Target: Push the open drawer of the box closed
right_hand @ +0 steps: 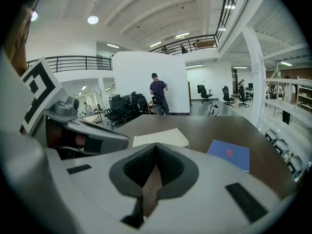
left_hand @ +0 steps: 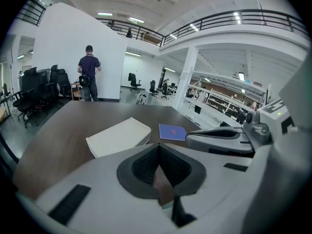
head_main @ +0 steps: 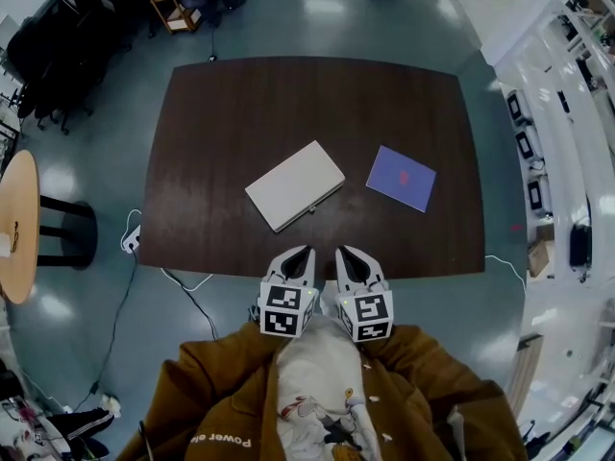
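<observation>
left tool (head_main: 304, 254): jaws clenched together, nothing gripped | right tool (head_main: 345, 254): jaws clenched together, nothing gripped | white box (head_main: 294, 185): laid flat on counter (head_main: 221, 113), ahead of both tools, untouched | blue booklet (head_main: 401, 178): ahead-right of right tool, apart from white box

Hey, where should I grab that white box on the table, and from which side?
Likely the near corner of the box, coming from the near side of the table. It lies flat and diagonal, probably too broad to span; that corner points toward the left gripper and right gripper, both shut, so open first.
</observation>
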`<state>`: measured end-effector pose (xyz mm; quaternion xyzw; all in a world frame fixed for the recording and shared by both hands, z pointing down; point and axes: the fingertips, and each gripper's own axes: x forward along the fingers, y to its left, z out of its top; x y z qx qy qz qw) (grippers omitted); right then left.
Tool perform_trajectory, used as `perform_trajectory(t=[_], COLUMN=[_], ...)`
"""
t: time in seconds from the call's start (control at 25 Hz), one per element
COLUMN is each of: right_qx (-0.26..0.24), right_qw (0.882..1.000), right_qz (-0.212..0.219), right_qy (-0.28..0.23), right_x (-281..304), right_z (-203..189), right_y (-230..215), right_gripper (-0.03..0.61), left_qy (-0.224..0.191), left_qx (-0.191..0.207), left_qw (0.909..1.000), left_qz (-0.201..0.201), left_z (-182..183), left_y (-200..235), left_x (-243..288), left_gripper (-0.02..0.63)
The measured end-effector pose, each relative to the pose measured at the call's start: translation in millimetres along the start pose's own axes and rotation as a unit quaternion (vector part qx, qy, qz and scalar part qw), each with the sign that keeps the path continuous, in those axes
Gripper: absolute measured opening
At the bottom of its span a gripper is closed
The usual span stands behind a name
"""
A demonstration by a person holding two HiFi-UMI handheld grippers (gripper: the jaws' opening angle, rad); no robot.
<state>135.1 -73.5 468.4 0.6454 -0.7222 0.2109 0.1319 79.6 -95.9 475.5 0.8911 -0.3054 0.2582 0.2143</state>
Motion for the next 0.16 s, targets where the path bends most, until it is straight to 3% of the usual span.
perform_trajectory(t=[0.16], right_qx=[-0.003], right_qw=[1.000], right_qz=[0.004], right_qy=[0.001], right_x=[4.6], right_z=[-0.7], right_y=[0.6], right_gripper=[0.006], left_qy=[-0.002], left_qx=[-0.002], left_qw=[1.0000], left_qz=[0.000], left_z=[-0.1], left_y=[2.4], left_x=[2.8], left_gripper=[0.006])
